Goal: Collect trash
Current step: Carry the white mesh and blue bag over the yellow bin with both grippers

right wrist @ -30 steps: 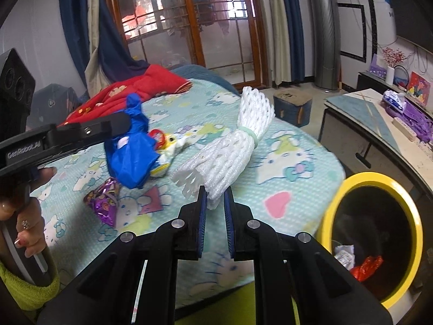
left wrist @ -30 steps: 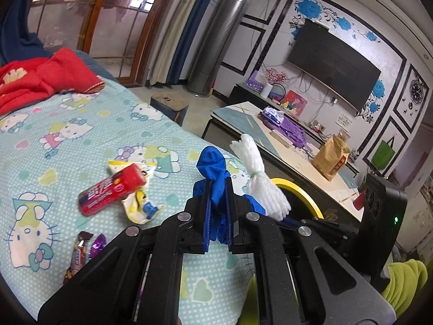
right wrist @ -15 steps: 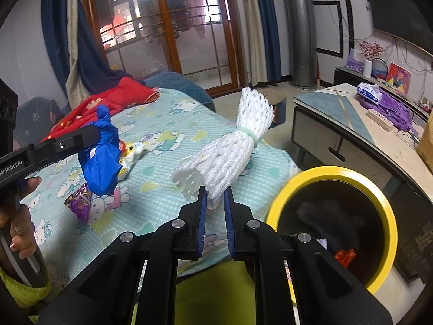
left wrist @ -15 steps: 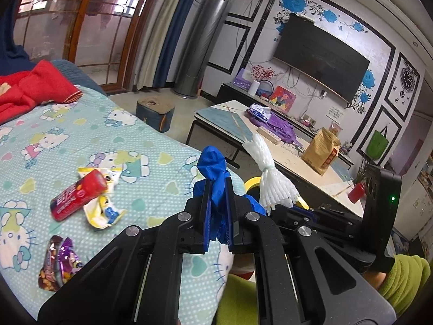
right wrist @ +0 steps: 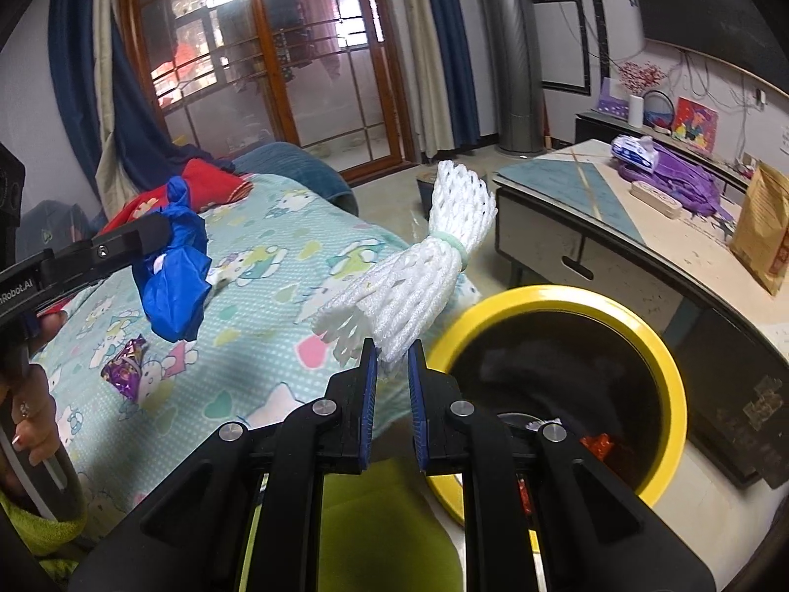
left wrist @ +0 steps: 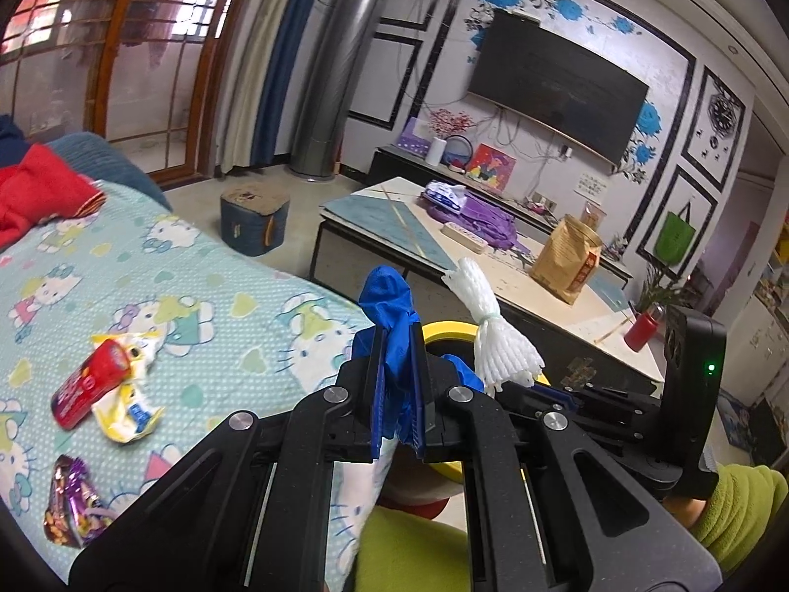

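Observation:
My left gripper [left wrist: 398,345] is shut on a crumpled blue plastic bag [left wrist: 387,303], held above the bed's edge; the same blue bag [right wrist: 175,269] hangs from that gripper [right wrist: 165,229] at the left of the right wrist view. My right gripper [right wrist: 392,357] is shut on a white foam net bundle [right wrist: 424,278] tied with a pale band, held just left of the yellow-rimmed bin [right wrist: 663,375]. The bundle [left wrist: 493,335] and a sliver of the bin's rim [left wrist: 448,329] also show in the left wrist view. Dark trash and a red wrapper [right wrist: 596,444] lie inside the bin.
On the cartoon-print bedsheet [left wrist: 222,315] lie a red packet [left wrist: 91,385], a yellow-white wrapper [left wrist: 128,412] and purple candy wrappers [left wrist: 71,508]. A red blanket [left wrist: 34,195] sits at the bed's far end. A low table [right wrist: 641,227] with a brown paper bag [left wrist: 567,259] stands behind the bin.
Both grippers have swung right, off the bed toward the bin, each keeping its load. The bin's opening now fills more of the right wrist view, and the bed litter has slid left.

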### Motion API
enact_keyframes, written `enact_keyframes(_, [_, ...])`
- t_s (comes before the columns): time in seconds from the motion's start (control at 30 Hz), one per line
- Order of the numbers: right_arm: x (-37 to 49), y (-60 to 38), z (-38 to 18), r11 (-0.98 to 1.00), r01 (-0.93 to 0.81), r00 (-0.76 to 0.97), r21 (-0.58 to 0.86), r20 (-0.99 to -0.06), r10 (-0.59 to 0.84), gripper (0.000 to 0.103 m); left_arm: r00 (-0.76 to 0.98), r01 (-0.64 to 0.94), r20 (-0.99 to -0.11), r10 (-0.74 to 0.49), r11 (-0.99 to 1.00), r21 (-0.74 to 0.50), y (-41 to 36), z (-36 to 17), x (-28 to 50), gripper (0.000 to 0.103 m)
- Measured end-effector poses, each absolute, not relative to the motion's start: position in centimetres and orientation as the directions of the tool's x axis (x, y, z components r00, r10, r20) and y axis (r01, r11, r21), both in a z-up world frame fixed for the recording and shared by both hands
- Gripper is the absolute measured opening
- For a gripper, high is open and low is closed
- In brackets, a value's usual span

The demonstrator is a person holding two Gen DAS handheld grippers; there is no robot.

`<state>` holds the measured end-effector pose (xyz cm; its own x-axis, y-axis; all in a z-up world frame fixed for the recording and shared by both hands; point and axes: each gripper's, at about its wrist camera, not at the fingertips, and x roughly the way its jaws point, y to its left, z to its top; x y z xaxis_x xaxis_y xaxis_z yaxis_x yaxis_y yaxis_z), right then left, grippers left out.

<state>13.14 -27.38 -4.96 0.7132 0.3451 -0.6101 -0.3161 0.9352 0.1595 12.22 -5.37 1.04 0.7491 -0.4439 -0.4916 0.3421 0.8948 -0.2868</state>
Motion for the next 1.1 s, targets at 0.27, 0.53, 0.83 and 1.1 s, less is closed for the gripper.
enact_keyframes(0.27, [13.0,-31.0,-5.8,0.957,-0.227,0.727,0.178,-0.624,0.288,0.013,0.725,0.398,-0.501,-0.474,0.881,-0.256,-8.6,0.7,13.0,0.004])
enact_keyframes(0.53, [12.7,-33.3,-6.9,0.966,-0.171,0.723,0.193,-0.642,0.257,0.013,0.699,0.443,-0.517,-0.494,0.867,-0.229,-11.5,0.1,13.5,0.004])
enact_keyframes(0.83, [12.8,-35.1,-8.3,0.972,-0.113,0.705,0.206,-0.673,0.224,0.013,0.67,0.48,-0.543,-0.506,0.854,-0.203,-14.4,-0.8,14.4,0.004])
enact_keyframes(1.1, [13.6,-36.2,-9.8,0.971,-0.068,0.666,0.231,-0.713,0.217,0.013,0.653,0.497,-0.565,-0.504,0.848,-0.182,-16.4,-1.8,15.6,0.005])
